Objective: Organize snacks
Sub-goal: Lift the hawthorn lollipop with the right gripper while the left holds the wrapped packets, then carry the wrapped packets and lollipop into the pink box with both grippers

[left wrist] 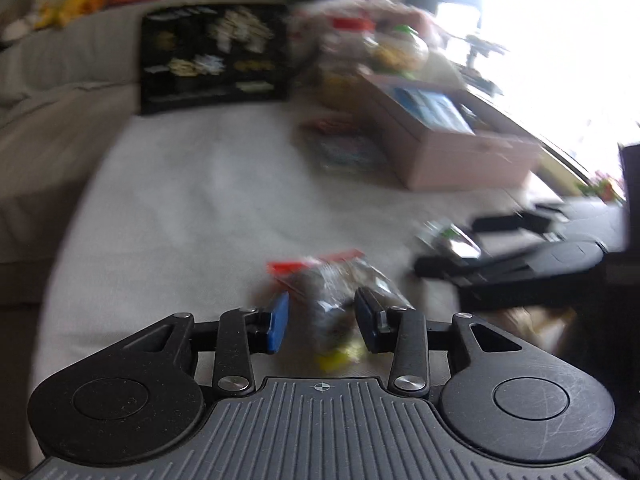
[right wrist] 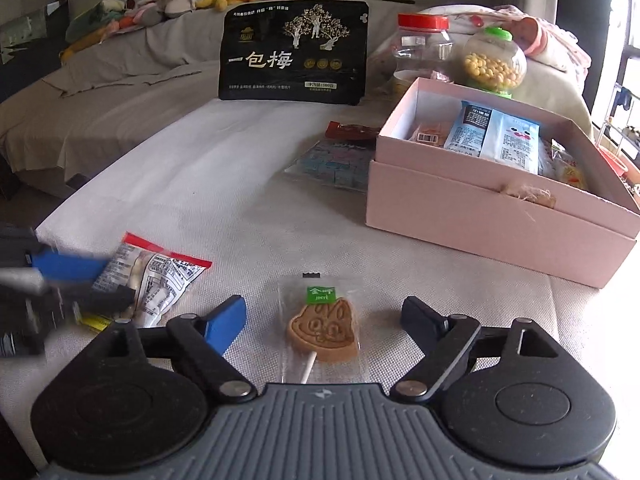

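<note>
Left claw (left wrist: 322,322) stands released around the snack packet (left wrist: 340,284); right claw (right wrist: 322,322) gapes released around the wrapped lollipop (right wrist: 323,330)

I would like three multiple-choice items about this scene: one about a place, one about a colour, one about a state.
1. Where does the wrapped lollipop lie?
A. inside the pink box
B. on the white cloth between the open right tongs
C. on top of the black plum bag

2. What colour is the lid of the empty-looking clear jar?
A. red
B. blue
C. black

3. In what state is the pink box?
A. closed with a lid
B. tipped on its side
C. open, with snack packets inside

Answers:
1 B: in the right wrist view it lies flat on the white cloth, between the fingers of the right tongs, touched by neither.
2 A: its screw lid is red; the round candy jar beside it has the green one.
3 C: no lid is on it, and packets show inside.
</note>
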Demonstrator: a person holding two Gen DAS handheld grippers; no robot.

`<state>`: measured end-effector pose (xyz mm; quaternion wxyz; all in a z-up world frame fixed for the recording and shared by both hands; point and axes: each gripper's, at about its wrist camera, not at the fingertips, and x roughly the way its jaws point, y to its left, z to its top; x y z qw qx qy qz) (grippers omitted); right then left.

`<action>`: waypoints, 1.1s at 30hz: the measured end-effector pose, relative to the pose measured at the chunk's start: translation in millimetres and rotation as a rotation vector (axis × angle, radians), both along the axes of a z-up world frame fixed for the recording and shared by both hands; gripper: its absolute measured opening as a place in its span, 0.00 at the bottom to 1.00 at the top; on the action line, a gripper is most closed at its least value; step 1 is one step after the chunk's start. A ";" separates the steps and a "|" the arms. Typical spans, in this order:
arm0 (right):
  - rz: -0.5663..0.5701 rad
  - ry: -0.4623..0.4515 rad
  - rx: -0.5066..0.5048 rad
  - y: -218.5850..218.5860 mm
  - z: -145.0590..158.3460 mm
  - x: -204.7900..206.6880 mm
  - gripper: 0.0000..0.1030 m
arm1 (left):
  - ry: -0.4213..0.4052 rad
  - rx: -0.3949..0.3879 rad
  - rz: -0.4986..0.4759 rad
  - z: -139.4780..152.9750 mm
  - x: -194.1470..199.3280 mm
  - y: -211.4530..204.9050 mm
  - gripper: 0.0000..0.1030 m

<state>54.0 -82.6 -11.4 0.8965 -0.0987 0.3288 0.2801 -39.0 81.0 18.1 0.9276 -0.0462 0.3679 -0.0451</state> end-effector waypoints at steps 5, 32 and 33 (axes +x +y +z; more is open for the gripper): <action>0.000 0.000 0.010 -1.5 -0.3 0.2 0.84 | -0.025 0.080 -0.049 -4.5 -3.0 -17.0 0.43; 0.122 -0.028 -0.019 1.1 8.7 -23.4 0.41 | -0.056 -0.056 0.054 -7.8 0.2 16.9 0.29; 0.123 -0.028 -0.020 -0.4 9.3 -24.7 0.40 | -0.060 -0.055 0.055 -7.8 -0.2 16.9 0.28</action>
